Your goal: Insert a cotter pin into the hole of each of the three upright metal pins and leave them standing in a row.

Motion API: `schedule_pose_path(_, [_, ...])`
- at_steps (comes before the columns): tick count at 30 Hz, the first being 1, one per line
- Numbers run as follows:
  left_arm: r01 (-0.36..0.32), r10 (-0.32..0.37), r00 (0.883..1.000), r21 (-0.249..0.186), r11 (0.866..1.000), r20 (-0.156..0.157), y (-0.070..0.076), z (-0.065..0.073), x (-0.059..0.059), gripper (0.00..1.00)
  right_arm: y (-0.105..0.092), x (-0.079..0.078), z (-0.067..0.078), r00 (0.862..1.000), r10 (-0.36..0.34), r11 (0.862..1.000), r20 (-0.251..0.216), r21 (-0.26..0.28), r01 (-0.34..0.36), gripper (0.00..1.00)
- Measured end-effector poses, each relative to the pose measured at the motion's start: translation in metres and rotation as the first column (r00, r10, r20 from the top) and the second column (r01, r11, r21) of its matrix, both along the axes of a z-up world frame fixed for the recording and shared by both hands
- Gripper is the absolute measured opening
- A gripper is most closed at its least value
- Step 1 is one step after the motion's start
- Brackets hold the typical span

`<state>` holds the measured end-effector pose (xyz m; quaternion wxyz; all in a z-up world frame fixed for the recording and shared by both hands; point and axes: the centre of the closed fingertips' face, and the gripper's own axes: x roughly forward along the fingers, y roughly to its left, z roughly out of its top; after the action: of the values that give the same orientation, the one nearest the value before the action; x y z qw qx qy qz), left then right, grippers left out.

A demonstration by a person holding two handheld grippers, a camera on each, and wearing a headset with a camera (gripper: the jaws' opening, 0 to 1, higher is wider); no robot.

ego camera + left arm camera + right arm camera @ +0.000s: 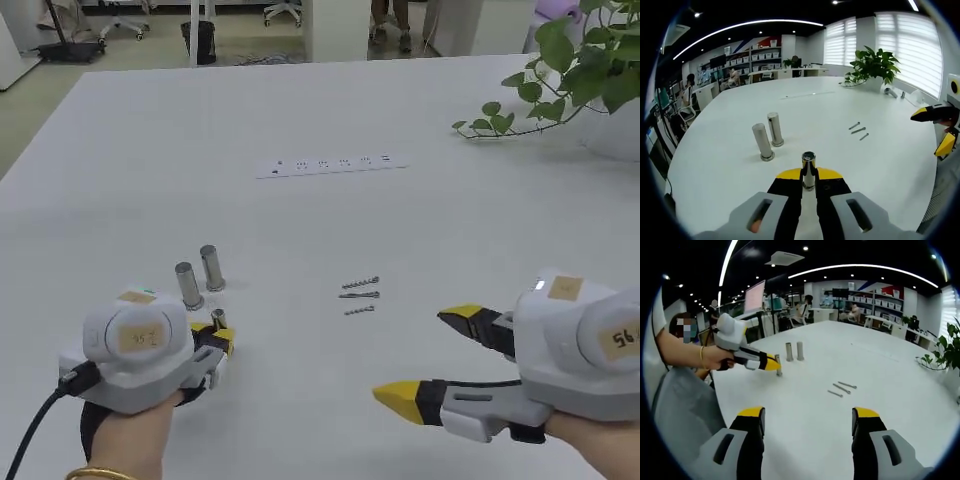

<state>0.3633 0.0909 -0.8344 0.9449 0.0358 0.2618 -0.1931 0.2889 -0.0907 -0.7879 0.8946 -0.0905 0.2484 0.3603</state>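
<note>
Got left gripper held low and level over the table, well to the near side of the power strip and left of it, hand wrapped under the white rounded body, wrist straight. Reading its yellow-tipped black jaws as nipped narrow onto the third pin, clamped low on the shaft, upright, foot at the tabletop. Seeing right gripper on the near-right of the power strip, rolled on its side, pointing left, jaws spread wide with nothing between; same wide gap from its own view.

Counting two pins standing free just past the held one, toward the power strip, side by side, not touching. Smooth grey metal cylinders, shiny flat tops, small flange at each foot. Spotting cotter pins lying flat, near side of the power strip, roughly in line below it: three thin wire pieces, close together, about parallel, loop ends to the right in the head view. Matte white tabletop. Leafy green plant far right of the power strip.
</note>
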Motion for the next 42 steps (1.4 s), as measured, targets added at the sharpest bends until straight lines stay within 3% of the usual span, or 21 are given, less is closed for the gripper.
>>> schedule_pose_path(19, [0.008, -0.008, 1.0, 0.016, 1.0, 0.015, -0.003, 0.002, 0.001, 0.08, -0.001, 0.0, -0.004, 1.0, -0.005, 1.0, -0.014, 0.003, 0.005, 0.72])
schedule_pose_path(32, [0.042, -0.042, 0.999, 0.031, 0.999, -0.003, -0.006, 0.005, -0.002, 0.29, -0.004, 0.012, -0.002, 1.0, -0.002, 1.0, -0.025, -0.003, 0.002, 0.63])
schedule_pose_path(38, [0.063, -0.064, 0.998, 0.062, 0.996, 0.014, -0.004, 0.011, -0.005, 0.36, -0.007, 0.022, -0.008, 0.997, 0.03, 0.999, -0.066, -0.025, -0.032, 0.51])
schedule_pose_path(42, [0.082, -0.083, 0.996, 0.05, 0.995, 0.02, -0.005, 0.014, -0.008, 0.4, -0.009, 0.031, -0.012, 0.996, 0.045, 0.998, -0.081, -0.046, -0.049, 0.47])
